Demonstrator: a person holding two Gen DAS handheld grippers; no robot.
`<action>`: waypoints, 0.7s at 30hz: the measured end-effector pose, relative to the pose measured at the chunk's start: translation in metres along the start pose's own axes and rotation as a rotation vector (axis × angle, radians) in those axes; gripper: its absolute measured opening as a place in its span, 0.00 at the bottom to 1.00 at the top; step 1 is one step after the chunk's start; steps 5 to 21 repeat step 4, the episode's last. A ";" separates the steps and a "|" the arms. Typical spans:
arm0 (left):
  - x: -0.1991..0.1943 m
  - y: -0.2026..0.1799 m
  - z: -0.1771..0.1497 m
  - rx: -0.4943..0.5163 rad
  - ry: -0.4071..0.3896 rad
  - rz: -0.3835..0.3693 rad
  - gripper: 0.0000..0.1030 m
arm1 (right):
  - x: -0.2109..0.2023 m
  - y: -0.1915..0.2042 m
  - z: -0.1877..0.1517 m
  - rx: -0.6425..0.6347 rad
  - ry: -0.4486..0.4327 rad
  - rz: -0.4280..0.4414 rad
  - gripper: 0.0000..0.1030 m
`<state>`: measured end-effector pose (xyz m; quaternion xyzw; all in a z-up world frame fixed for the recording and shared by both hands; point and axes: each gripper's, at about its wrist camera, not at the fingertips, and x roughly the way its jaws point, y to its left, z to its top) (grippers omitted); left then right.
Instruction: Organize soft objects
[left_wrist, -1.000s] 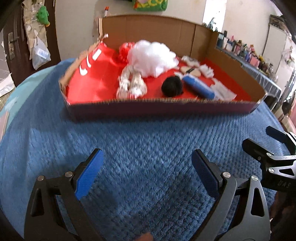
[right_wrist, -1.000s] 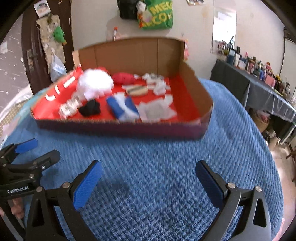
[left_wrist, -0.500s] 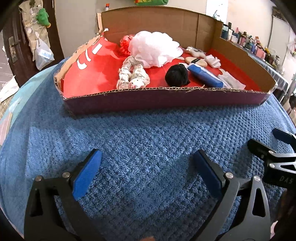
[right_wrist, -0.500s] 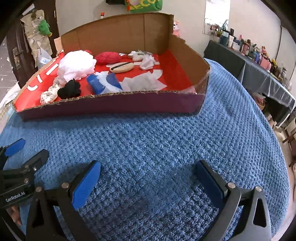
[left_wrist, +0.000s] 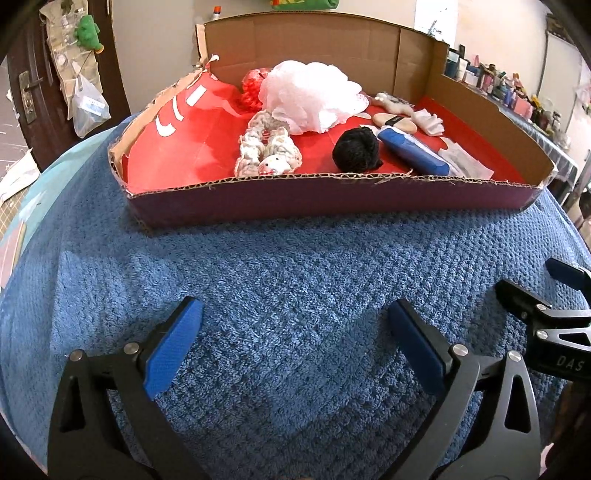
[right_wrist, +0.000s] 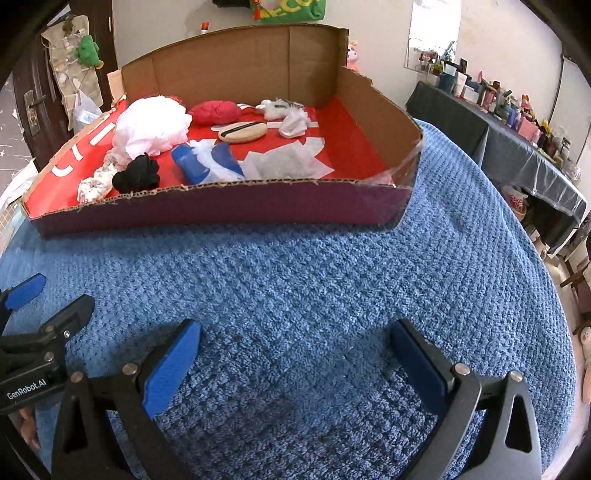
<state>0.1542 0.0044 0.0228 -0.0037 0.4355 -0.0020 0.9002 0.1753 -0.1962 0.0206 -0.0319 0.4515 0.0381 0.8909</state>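
Note:
A shallow cardboard box (left_wrist: 325, 199) with a red floor stands on a blue towel (left_wrist: 295, 258). Inside lie a white mesh puff (left_wrist: 310, 94), a red puff (left_wrist: 251, 86), a white scrunchie (left_wrist: 267, 147), a black scrunchie (left_wrist: 356, 149), a blue roll (left_wrist: 413, 149), a beige pad (left_wrist: 393, 122) and white cloths (left_wrist: 428, 122). My left gripper (left_wrist: 295, 310) hangs open over bare towel, well short of the box. My right gripper (right_wrist: 297, 330) is also open and empty beside it. The right wrist view shows the same box (right_wrist: 221, 208), white puff (right_wrist: 147, 125) and black scrunchie (right_wrist: 136, 173).
A side table under dark cloth (right_wrist: 517, 147) with several bottles stands to the right. A dark door (left_wrist: 22, 92) and a hanging plastic bag (left_wrist: 88, 107) are at the left. Bare towel stretches between the box and both grippers.
The blurred views of a second ago are sharp now. The box has risen in the right wrist view. Both grippers stay open and empty; the left jaws stand slightly wider.

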 end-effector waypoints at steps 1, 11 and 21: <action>0.000 0.000 0.000 0.000 0.000 0.000 1.00 | 0.000 0.000 0.000 0.000 0.000 0.000 1.00; 0.000 0.000 0.000 0.000 0.000 0.000 1.00 | 0.000 0.000 0.000 0.000 0.000 0.000 1.00; 0.000 0.000 0.000 0.000 0.000 0.000 1.00 | 0.000 0.000 0.000 0.000 0.000 0.000 1.00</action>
